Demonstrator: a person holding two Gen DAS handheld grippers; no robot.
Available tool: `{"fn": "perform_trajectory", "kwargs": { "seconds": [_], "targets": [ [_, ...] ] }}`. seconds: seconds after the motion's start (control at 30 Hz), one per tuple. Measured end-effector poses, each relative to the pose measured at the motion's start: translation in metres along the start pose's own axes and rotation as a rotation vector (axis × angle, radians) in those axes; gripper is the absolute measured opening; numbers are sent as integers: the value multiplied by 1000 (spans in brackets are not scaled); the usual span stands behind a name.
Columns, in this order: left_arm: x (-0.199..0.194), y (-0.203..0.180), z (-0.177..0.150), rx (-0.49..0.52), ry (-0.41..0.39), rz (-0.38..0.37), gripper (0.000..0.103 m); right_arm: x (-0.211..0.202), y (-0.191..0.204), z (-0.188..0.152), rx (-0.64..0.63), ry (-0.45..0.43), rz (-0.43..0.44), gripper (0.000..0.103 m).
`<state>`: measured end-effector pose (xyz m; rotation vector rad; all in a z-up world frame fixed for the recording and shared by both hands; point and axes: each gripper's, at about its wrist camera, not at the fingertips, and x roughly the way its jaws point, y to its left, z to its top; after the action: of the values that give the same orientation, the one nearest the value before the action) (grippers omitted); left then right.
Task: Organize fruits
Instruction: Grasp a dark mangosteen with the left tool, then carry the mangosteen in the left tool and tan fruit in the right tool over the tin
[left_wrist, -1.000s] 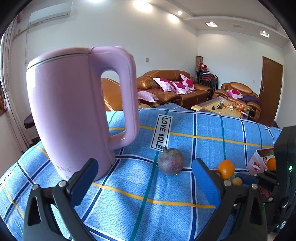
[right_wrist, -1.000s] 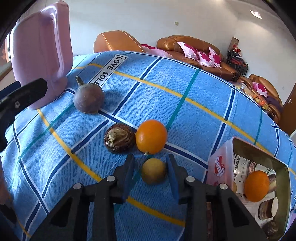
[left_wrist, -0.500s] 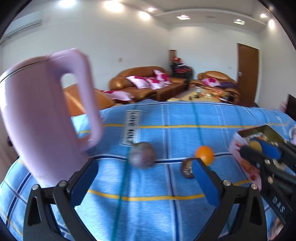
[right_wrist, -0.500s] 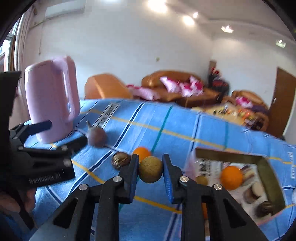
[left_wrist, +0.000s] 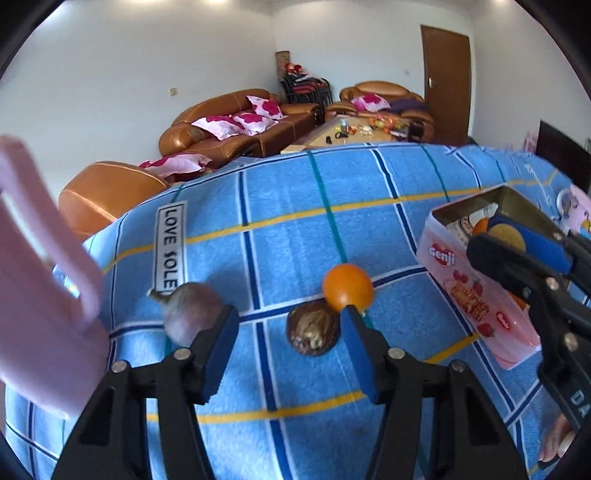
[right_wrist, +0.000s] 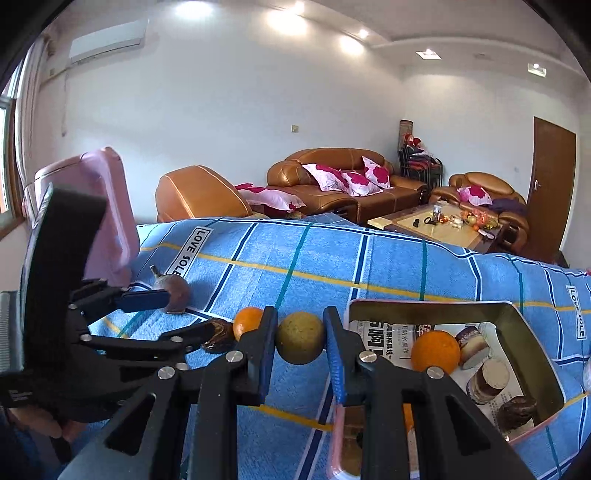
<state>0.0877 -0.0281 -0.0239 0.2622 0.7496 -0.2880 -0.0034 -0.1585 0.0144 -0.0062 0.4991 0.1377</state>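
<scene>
My right gripper (right_wrist: 300, 325) is shut on a small yellow-green fruit (right_wrist: 300, 341), held above the blue checked cloth just left of the open tin box (right_wrist: 424, 302). In the left wrist view the same fruit (left_wrist: 508, 236) hangs at the box's (left_wrist: 454, 266) rim. My left gripper (left_wrist: 289, 321) is low over the cloth, its jaws closing. A wrinkled brown fruit (left_wrist: 313, 332) lies just ahead of the gap, and no pad presses it. An orange (left_wrist: 347, 291) sits behind the right fingertip, a purple fruit (left_wrist: 192, 314) by the left one.
A tall pink kettle (left_wrist: 44, 314) stands on the cloth at the far left. The box holds an orange (right_wrist: 436, 350) and a brown fruit (right_wrist: 517, 410) on printed paper. Sofas and a cluttered coffee table (right_wrist: 443, 225) lie beyond the table's far edge.
My left gripper swung right, away from the kettle, toward the brown fruit and orange, and its jaws narrowed. My right gripper closed on the yellow-green fruit and lifted it beside the box.
</scene>
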Motion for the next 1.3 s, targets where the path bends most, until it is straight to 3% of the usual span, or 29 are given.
{"fn": "perform_trajectory", "kwargs": {
  "seconds": [0.23, 0.4, 0.53, 0.73, 1.07, 1.3],
  "targets": [
    [25, -1, -3, 8, 100, -18, 60, 4, -8, 2, 34, 9, 11, 27],
    [29, 0, -1, 3, 100, -16, 60, 8, -8, 1, 38, 23, 18, 27],
    [30, 3, 0, -19, 103, -67, 40, 10, -8, 1, 36, 22, 15, 27],
    [25, 5, -1, -39, 93, -61, 39, 12, -6, 0, 33, 26, 18, 27],
    [-34, 15, -26, -247, -125, 170, 39, -4, -8, 0, 35, -66, 4, 27],
    [-62, 12, -35, -277, -235, 273, 39, -4, -4, -1, 22, -86, -15, 27]
  ]
}}
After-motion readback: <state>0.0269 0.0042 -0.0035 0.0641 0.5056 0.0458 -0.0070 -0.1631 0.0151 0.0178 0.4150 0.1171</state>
